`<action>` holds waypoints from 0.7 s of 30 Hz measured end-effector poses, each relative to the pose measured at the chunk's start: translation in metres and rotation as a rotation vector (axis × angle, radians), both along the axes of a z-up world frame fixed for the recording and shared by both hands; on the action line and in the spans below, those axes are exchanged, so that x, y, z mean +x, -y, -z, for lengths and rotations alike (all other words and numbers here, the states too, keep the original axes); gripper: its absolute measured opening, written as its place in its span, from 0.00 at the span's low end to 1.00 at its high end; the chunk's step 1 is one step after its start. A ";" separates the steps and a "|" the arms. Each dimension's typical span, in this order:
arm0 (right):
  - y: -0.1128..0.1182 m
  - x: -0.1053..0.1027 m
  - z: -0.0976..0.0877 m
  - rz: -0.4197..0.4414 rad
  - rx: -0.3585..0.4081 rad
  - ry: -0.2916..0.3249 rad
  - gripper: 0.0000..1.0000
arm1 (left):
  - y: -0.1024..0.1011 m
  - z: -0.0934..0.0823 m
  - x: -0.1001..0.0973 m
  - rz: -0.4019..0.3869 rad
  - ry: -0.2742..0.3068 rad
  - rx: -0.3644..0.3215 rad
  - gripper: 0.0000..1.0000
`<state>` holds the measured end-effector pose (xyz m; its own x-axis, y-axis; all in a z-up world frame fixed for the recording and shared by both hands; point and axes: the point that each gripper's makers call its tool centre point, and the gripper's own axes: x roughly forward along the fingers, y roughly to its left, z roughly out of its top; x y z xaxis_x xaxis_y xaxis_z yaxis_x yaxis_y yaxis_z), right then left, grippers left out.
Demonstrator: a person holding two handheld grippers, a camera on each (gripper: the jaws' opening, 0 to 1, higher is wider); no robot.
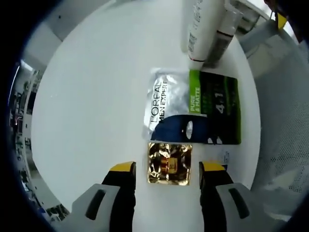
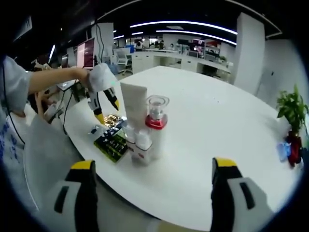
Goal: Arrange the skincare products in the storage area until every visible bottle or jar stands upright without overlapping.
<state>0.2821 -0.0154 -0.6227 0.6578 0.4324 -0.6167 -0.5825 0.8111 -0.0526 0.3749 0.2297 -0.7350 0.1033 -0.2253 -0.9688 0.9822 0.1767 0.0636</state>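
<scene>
Gold foil sachet [image 1: 169,163] between spread jaws of left gripper [image 1: 166,170], untouched; L'Oréal sachet [image 1: 193,107] beyond, tubes [image 1: 205,29] cut off. Right gripper [image 2: 153,166] spread, empty.

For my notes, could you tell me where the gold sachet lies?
In the left gripper view, the gold sachet lies between the open jaws, touching the L'Oreal packet.

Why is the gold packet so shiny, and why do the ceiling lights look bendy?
In the left gripper view, the crinkled gold packet catches glare off its foil; in the right gripper view, the fisheye lens bends the ceiling light strips into arcs, and the table edge curves too.
</scene>
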 end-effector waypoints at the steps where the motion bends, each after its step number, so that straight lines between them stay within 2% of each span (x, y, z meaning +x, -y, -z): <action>1: 0.000 0.000 0.000 -0.002 0.000 0.001 1.00 | 0.001 -0.002 0.000 -0.006 0.010 -0.012 0.50; 11: -0.007 -0.002 -0.004 -0.020 -0.001 0.012 1.00 | 0.000 -0.022 -0.005 -0.075 0.075 -0.100 0.55; 21: -0.011 -0.004 -0.008 -0.033 0.005 0.028 1.00 | 0.000 -0.042 -0.019 -0.144 0.132 -0.198 0.60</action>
<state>0.2783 -0.0045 -0.6143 0.6599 0.4576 -0.5960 -0.6076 0.7916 -0.0649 0.3558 0.2292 -0.6933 0.2702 -0.3832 -0.8833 0.9316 0.3358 0.1393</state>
